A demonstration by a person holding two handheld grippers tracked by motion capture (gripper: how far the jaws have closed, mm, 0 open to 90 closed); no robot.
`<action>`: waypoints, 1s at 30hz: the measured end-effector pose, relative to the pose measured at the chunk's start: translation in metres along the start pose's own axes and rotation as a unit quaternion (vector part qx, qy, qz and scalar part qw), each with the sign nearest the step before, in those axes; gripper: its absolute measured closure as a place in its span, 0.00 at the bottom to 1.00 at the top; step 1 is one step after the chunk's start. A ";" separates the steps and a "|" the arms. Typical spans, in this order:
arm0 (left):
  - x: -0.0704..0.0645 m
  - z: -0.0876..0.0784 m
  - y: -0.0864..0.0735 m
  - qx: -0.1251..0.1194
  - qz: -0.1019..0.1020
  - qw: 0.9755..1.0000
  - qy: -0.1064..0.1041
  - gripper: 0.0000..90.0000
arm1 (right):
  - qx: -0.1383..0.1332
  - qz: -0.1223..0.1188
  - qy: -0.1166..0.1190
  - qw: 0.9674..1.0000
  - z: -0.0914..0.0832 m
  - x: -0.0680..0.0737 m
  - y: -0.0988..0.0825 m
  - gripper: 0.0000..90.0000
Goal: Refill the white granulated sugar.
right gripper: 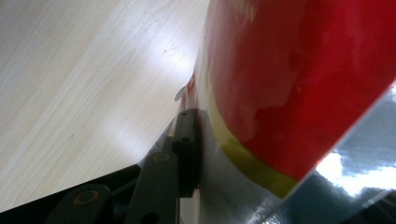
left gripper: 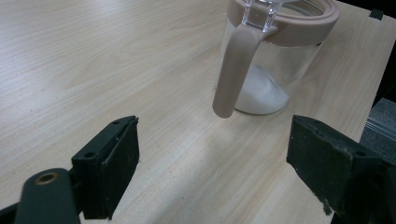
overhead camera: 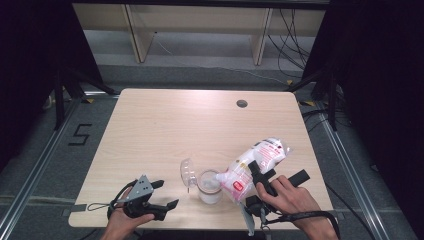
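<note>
A clear glass jar (overhead camera: 209,186) with a pink rim stands near the table's front edge, its clear lid (overhead camera: 187,172) swung open to the left. White powder lies in the bottom of the jar (left gripper: 271,56). A pink clasp (left gripper: 233,70) hangs down its side. My right gripper (overhead camera: 277,171) is shut on a white and red bag (overhead camera: 255,162), tilted with its lower corner over the jar's mouth. In the right gripper view one finger (right gripper: 187,144) presses against the bag (right gripper: 289,84); the other is hidden behind it. My left gripper (overhead camera: 169,194) rests open left of the jar, jaws (left gripper: 212,158) wide with nothing between them.
The light wooden table (overhead camera: 165,125) has a round cable hole (overhead camera: 242,103) at the back right. Dark curtains and stand legs flank the table. A low shelf stands on the floor beyond the far edge.
</note>
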State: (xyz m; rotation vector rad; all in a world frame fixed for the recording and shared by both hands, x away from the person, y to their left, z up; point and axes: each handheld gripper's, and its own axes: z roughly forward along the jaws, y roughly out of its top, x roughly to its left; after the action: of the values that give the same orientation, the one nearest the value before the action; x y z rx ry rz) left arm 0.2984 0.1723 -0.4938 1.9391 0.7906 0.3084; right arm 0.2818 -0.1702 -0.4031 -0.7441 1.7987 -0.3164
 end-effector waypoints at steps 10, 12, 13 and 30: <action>0.000 0.000 0.000 0.000 0.002 1.000 0.000 0.18 | 0.001 0.004 -0.002 1.000 0.000 0.002 0.000 0.79; 0.000 0.000 0.000 0.000 0.003 1.000 0.000 0.18 | 0.001 0.004 -0.003 1.000 0.000 0.002 0.000 0.79; 0.000 0.000 0.000 0.000 0.001 1.000 0.000 0.18 | 0.001 0.005 -0.001 1.000 0.000 0.002 0.000 0.79; 0.000 0.000 0.000 0.000 -0.001 1.000 0.001 0.18 | 0.003 0.030 0.006 1.000 0.000 0.004 0.000 0.80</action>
State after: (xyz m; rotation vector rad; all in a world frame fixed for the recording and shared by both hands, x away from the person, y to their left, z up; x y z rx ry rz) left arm 0.2983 0.1723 -0.4936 1.9378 0.7924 0.3089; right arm 0.2804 -0.1726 -0.4061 -0.6846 1.8263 -0.2866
